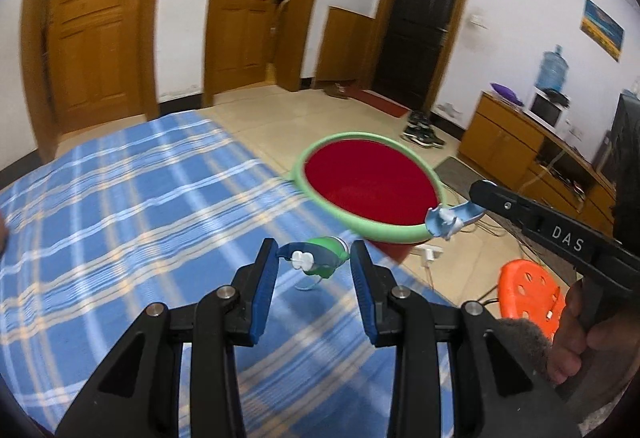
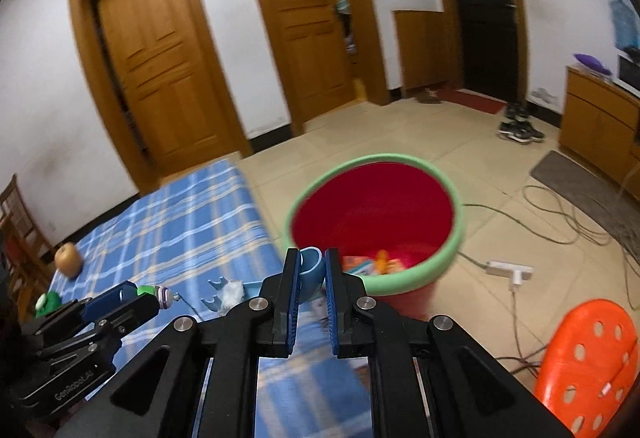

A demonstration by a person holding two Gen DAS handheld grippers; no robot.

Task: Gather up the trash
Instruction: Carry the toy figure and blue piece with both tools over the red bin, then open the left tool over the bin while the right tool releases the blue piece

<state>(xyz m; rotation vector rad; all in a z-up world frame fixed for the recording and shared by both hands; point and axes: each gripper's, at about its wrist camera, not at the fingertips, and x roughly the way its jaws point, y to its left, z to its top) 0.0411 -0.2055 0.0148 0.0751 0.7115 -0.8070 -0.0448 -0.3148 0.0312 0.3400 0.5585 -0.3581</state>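
Right wrist view shows the right gripper (image 2: 312,268) pinching a blue scrap (image 2: 311,270) just before the red bin (image 2: 448,258), while the left gripper (image 1: 314,258) is spread.

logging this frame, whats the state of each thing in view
left hand-held gripper: open, around green piece, not closed
green piece: on the checked cloth
right hand-held gripper: shut on blue scrap
blue scrap: held by bin rim
red bin: upright, some trash inside
orange stool: upright

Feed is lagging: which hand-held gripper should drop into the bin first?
Right. The right hand-held gripper already pinches the blue scrap at the red bin rim; the left hand-held gripper is open over the table.
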